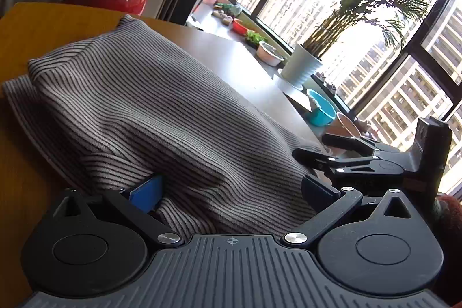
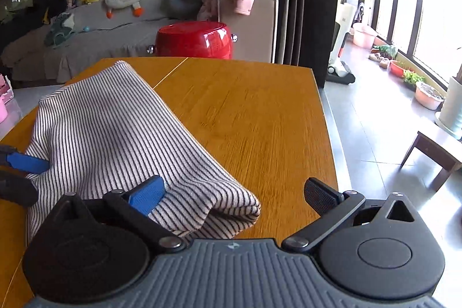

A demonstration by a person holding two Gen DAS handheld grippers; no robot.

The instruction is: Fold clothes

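A grey, black-striped garment [image 2: 115, 123] lies folded on the orange wooden table [image 2: 254, 111]. In the right wrist view its near corner sits between the wide-apart fingers of my right gripper [image 2: 234, 194]. The blue left pad [image 2: 147, 194] lies against the cloth, and the right pad is over bare wood, so nothing is pinched. In the left wrist view the garment [image 1: 150, 106] bulges up between the spread fingers of my left gripper [image 1: 234, 191], which is open. My right gripper [image 1: 310, 146] shows at the cloth's right edge, and my left gripper [image 2: 29, 175] at its left edge.
The table's right edge [image 2: 326, 117] drops to a tiled floor. Behind the table are a red plastic stool [image 2: 193, 39] and a sofa [image 2: 95, 39] with plush toys. By the window are a potted palm [image 1: 303, 68], bowls [image 1: 320, 111] and a low wooden stool [image 2: 433, 152].
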